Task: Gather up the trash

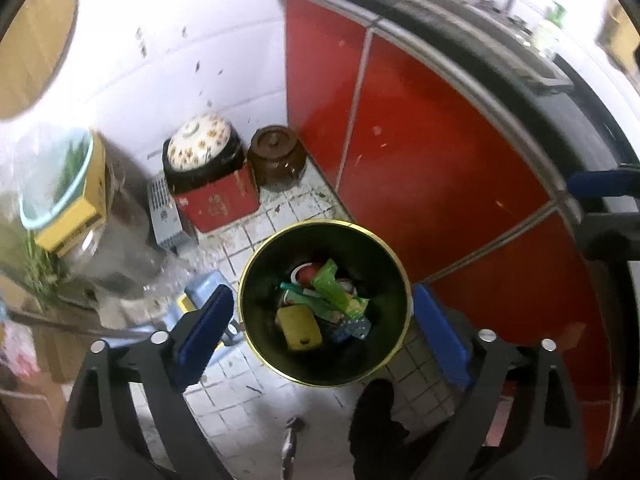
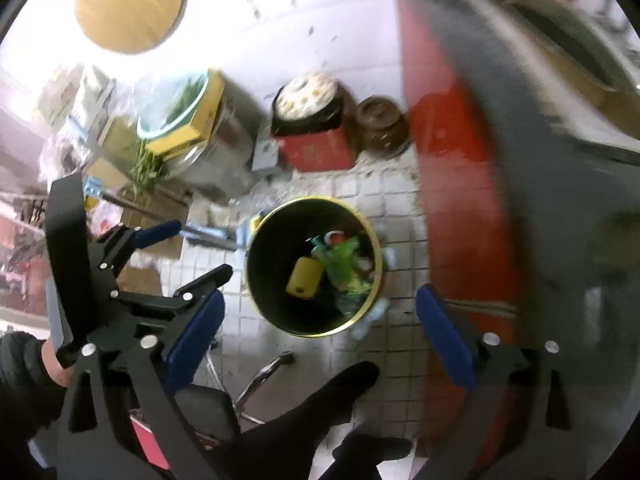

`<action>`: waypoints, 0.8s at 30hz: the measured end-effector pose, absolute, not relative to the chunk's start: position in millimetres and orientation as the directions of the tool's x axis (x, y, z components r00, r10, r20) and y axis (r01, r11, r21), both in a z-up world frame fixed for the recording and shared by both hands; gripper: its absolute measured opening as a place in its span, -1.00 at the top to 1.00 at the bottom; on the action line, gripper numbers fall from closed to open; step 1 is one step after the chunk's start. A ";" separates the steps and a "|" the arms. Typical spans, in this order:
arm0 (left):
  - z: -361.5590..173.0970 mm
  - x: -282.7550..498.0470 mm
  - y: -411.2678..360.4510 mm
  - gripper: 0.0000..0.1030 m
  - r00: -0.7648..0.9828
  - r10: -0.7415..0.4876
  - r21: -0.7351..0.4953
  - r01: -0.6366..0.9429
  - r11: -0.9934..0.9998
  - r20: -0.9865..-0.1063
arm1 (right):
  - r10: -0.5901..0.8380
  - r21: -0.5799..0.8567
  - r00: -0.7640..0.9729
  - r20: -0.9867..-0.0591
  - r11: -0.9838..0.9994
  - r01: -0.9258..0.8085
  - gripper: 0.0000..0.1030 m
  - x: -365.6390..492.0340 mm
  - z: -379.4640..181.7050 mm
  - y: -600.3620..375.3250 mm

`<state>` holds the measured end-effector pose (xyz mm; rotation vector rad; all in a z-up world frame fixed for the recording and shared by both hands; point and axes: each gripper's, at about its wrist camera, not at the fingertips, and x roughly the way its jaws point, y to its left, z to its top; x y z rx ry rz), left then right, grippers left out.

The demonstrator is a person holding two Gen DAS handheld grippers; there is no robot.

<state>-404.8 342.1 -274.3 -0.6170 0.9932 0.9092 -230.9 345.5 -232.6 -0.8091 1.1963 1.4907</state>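
A round black trash bin with a gold rim (image 1: 244, 280) stands on the tiled floor. It holds a yellow sponge (image 1: 299, 327), green wrappers (image 1: 329, 280) and other trash. My left gripper (image 1: 322, 328) is open and empty, high above the bin with its blue pads on either side. The bin also shows in the right wrist view (image 2: 250, 276), with the sponge (image 2: 305, 278) inside. My right gripper (image 2: 318, 330) is open and empty above the floor just in front of the bin. The left gripper (image 2: 180, 248) appears at the left of that view.
A red cabinet (image 1: 420, 152) under a dark counter runs along the right. A brown jar (image 1: 276, 158), a red box with a patterned lid (image 1: 212, 184) and a clear bag with greens (image 1: 60, 184) stand by the white wall. My dark shoe (image 2: 304, 412) is below.
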 end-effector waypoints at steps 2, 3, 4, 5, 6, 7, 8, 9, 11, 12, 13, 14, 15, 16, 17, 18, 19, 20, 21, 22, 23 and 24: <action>-250.7 -385.2 332.7 -0.78 0.261 0.365 -0.025 -0.842 0.539 -0.894 | 0.343 0.261 -0.227 -0.912 0.056 -0.964 -0.83 -210.1 -204.7 317.2; -241.0 -376.1 328.3 -0.79 0.268 0.371 -0.018 -0.830 0.557 -0.889 | 0.361 0.255 -0.212 -0.908 0.076 -0.964 -0.83 -201.0 -193.8 304.8; -225.1 -360.2 320.8 -0.80 0.286 0.376 -0.011 -0.808 0.589 -0.882 | 0.386 0.238 -0.179 -0.905 0.110 -0.965 -0.84 -188.3 -178.9 286.6; -214.5 -349.2 315.5 -0.80 0.303 0.375 -0.011 -0.790 0.613 -0.876 | 0.402 0.223 -0.151 -0.903 0.137 -0.965 -0.84 -178.3 -169.1 272.1; -199.8 -332.0 307.0 -0.80 0.334 0.369 -0.016 -0.760 0.650 -0.867 | 0.425 0.204 -0.110 -0.898 0.182 -0.962 -0.84 -163.2 -153.5 248.4; -190.0 -319.2 300.6 -0.80 0.356 0.361 -0.020 -0.735 0.678 -0.862 | 0.443 0.188 -0.073 -0.893 0.221 -0.957 -0.85 -152.1 -141.8 229.0; -175.3 -297.6 289.8 -0.81 0.393 0.342 -0.028 -0.691 0.723 -0.853 | 0.465 0.163 -0.014 -0.885 0.282 -0.945 -0.85 -135.7 -126.5 200.3; -162.4 -276.3 278.2 -0.81 0.427 0.318 -0.039 -0.646 0.762 -0.847 | 0.472 0.145 0.026 -0.881 0.323 -0.935 -0.86 -125.0 -118.0 180.6; -143.6 -239.6 260.0 -0.81 0.460 0.265 -0.051 -0.568 0.821 -0.848 | 0.473 0.098 0.142 -0.870 0.448 -0.889 -0.86 -98.4 -97.2 124.0; -132.7 -216.9 247.2 -0.81 0.482 0.236 -0.057 -0.517 0.854 -0.844 | 0.464 0.081 0.184 -0.866 0.495 -0.865 -0.86 -89.3 -91.2 103.2; -121.9 -195.6 233.1 -0.81 0.508 0.223 -0.053 -0.472 0.880 -0.832 | 0.453 0.065 0.234 -0.860 0.553 -0.831 -0.86 -78.4 -84.6 75.6; -114.8 -180.1 221.9 -0.81 0.526 0.212 -0.048 -0.438 0.898 -0.824 | 0.431 0.049 0.295 -0.853 0.627 -0.777 -0.86 -66.0 -77.1 39.8; -106.6 -160.5 207.8 -0.81 0.546 0.188 -0.050 -0.391 0.919 -0.817 | 0.413 0.041 0.327 -0.850 0.671 -0.740 -0.86 -58.4 -73.7 17.3; -99.6 -140.1 192.6 -0.81 0.560 0.157 -0.055 -0.343 0.938 -0.814 | 0.389 0.039 0.365 -0.846 0.728 -0.684 -0.86 -49.3 -69.2 -14.9; -96.4 -125.9 180.9 -0.81 0.566 0.139 -0.056 -0.313 0.948 -0.813 | 0.370 0.038 0.390 -0.843 0.764 -0.644 -0.86 -45.1 -66.2 -36.5; -90.9 -108.4 166.0 -0.81 0.574 0.115 -0.058 -0.274 0.960 -0.811 | 0.335 0.033 0.430 -0.838 0.819 -0.573 -0.86 -38.0 -63.3 -71.5; -86.1 -92.3 150.6 -0.81 0.578 0.092 -0.056 -0.233 0.971 -0.811 | 0.297 0.026 0.464 -0.835 0.862 -0.506 -0.86 -32.4 -60.5 -101.8; -83.7 -81.9 139.3 -0.81 0.577 0.080 -0.051 -0.208 0.977 -0.813 | 0.273 0.022 0.480 -0.834 0.884 -0.466 -0.86 -30.3 -59.5 -118.3; -80.9 -69.8 124.1 -0.81 0.580 0.069 -0.047 -0.181 0.982 -0.811 | 0.241 0.023 0.503 -0.830 0.916 -0.401 -0.86 -26.7 -57.7 -147.1; -78.1 -64.3 109.7 -0.81 0.584 0.057 -0.046 -0.159 0.986 -0.810 | 0.221 0.028 0.519 -0.826 0.935 -0.354 -0.86 -25.0 -55.1 -167.9; -75.3 -53.1 94.3 -0.81 0.580 0.043 -0.047 -0.138 0.989 -0.814 | 0.194 0.027 0.533 -0.824 0.952 -0.306 -0.86 -24.9 -53.5 -186.9; -73.6 -43.5 80.3 -0.81 0.574 0.025 -0.053 -0.118 0.992 -0.818 | 0.157 0.021 0.545 -0.823 0.969 -0.247 -0.86 -25.3 -51.3 -208.2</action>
